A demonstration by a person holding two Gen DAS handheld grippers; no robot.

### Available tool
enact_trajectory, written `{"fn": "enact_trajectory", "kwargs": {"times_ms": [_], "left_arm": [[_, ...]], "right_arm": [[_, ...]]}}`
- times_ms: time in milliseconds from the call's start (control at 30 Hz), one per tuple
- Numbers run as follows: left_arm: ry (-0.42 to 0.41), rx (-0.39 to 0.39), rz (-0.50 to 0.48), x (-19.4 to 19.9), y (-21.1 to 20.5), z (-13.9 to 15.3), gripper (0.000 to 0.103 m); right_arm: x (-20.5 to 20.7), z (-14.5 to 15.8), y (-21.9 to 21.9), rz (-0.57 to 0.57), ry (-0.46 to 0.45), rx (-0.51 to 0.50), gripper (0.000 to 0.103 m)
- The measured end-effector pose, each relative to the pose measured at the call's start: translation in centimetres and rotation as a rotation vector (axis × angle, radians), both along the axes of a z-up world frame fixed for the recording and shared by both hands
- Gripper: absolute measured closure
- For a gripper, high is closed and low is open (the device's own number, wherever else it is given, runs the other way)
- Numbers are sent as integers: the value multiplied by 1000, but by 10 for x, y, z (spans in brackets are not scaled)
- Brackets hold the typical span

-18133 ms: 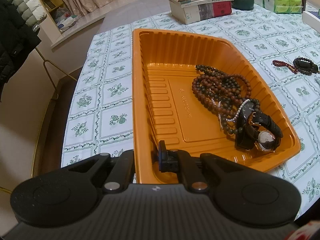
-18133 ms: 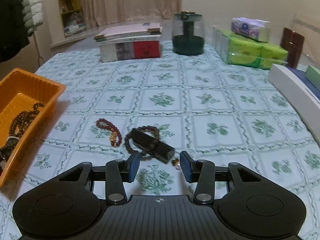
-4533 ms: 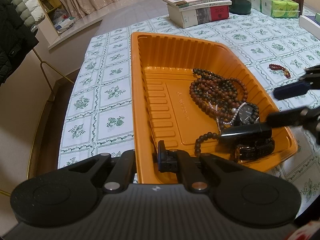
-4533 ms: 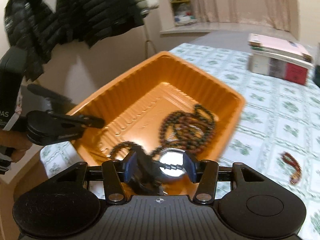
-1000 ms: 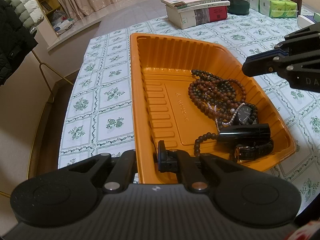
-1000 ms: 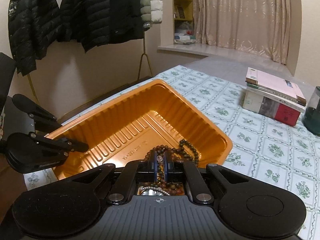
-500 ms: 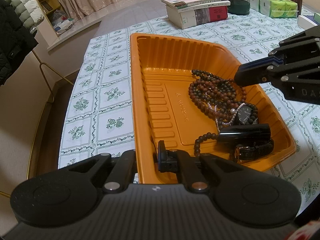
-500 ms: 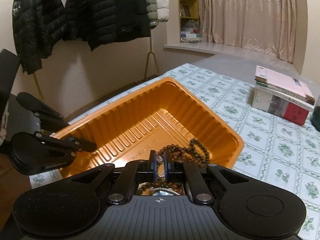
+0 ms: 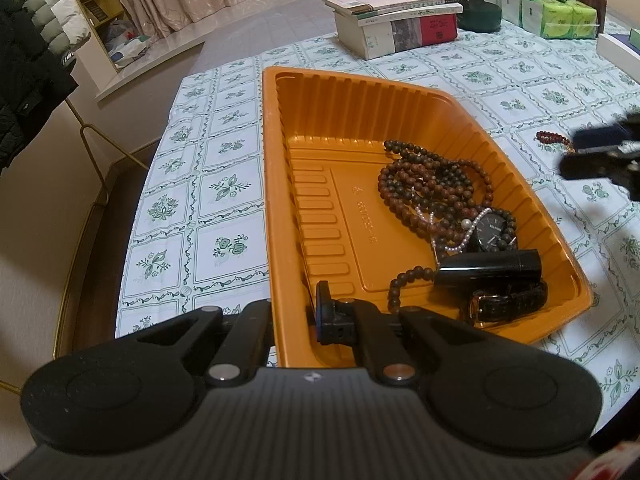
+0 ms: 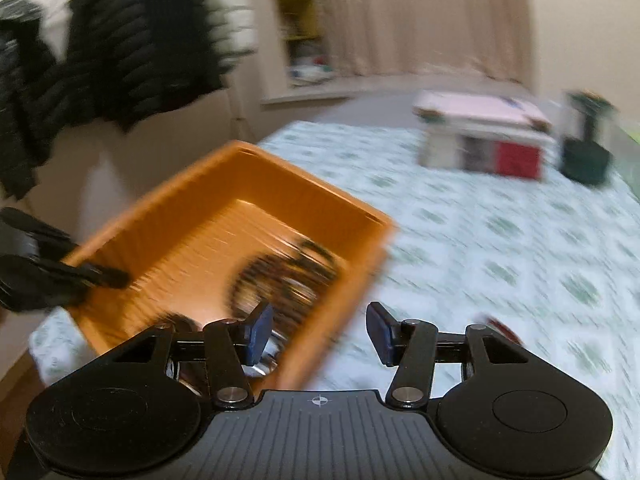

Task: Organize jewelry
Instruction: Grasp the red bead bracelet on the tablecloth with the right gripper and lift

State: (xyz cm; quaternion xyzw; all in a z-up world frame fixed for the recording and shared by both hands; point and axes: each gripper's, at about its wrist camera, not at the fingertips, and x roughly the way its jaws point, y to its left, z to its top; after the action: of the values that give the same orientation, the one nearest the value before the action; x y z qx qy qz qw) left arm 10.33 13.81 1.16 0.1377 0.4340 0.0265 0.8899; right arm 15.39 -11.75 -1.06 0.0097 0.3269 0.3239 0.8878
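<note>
Left wrist | left gripper (image 9: 294, 312) pinching orange tray (image 9: 276, 184) rim | beads (image 9: 432, 184), watch (image 9: 494, 232) inside | right gripper (image 10: 318, 334) spread

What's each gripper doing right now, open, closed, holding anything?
Left gripper: closed on the near wall of the orange tray.
Right gripper: open, nothing between its fingers.

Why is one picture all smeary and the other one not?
Right wrist view: the orange tray, books and coats streak with motion blur, only the right gripper looks crisp. Left wrist view: sharp, though its fisheye lens bends the table edges.
</note>
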Motion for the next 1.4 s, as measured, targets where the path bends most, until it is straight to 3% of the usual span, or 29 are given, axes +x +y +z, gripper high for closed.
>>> {"fn": "enact_trajectory", "kwargs": {"times_ms": [200,433,567,700,867,1267,1333,1367,1400], "left_arm": [[-1,-2,2,0,1,0,99],[0,-2,5,-1,1,0,99],[3,1,6,-1,1,0,99],[3,1,6,0,1,0,99],[5,-4,8,1,1,1,99],[12,-7,3,1,1,1,99],[11,-5,3,1,1,1,99],[11,-2,3,0,0,1,99],[10,-1,5,0,0,1,99]], "right_arm": [[-2,-26,-69,-215,62,-60,51],[7,-37,-108,-311,85,-86,51],[13,-37,-105,-294,71,-82,51],[28,-41,-87,-253,55,-103,65],[46,-47,-70,-229,52,-136,71],[66,-68,-52,-243,35,-228,72],[67,-68,-50,-239,30,-236,77],[67,-68,-50,-238,26,-239,90],[67,-68,-49,-236,23,-249,96]]}}
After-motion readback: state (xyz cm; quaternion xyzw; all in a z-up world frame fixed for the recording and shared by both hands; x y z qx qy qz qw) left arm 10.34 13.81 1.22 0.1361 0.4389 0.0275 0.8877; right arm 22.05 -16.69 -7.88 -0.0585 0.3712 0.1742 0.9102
